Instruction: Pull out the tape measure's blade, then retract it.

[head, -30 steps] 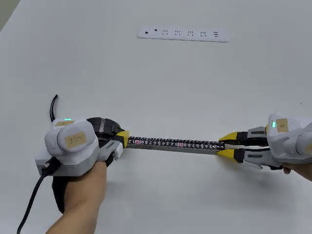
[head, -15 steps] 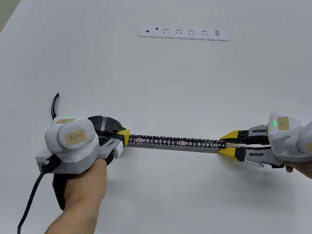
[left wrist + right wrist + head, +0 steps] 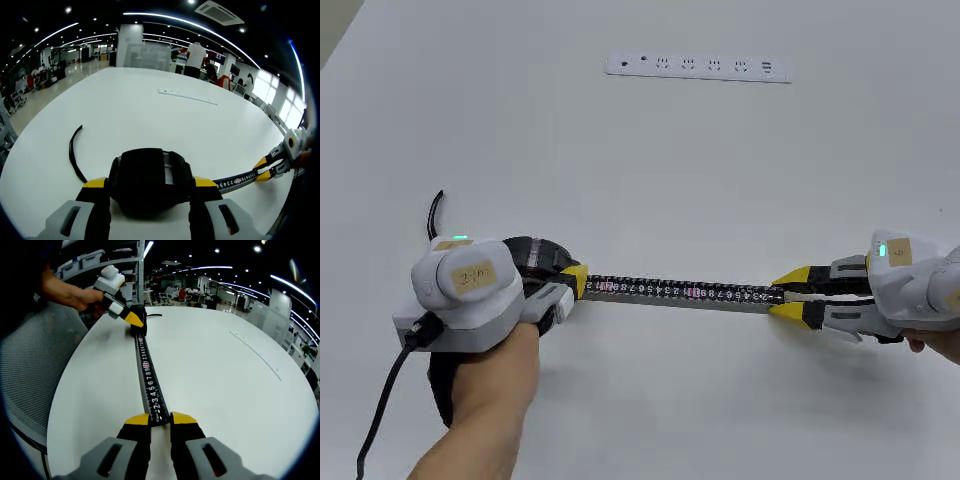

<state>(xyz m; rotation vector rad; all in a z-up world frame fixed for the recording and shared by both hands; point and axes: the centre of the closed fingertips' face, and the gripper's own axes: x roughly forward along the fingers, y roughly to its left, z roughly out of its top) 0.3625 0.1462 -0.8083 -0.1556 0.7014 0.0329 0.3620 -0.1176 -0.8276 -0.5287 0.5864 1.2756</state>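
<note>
Tip of blade [image 3: 680, 292] hidden in right tool [image 3: 788, 297]; case [image 3: 535, 255] half covered by left tool [image 3: 568, 289]

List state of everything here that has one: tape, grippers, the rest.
Tape case: on the table, clamped in the left gripper.
Blade: pulled out, numbers up, stretched from case to right gripper.
Left gripper: shut on the tape case.
Right gripper: shut on the blade's end.
Power strip: flat, nothing plugged in.
Strap: loose beside the case.
</note>
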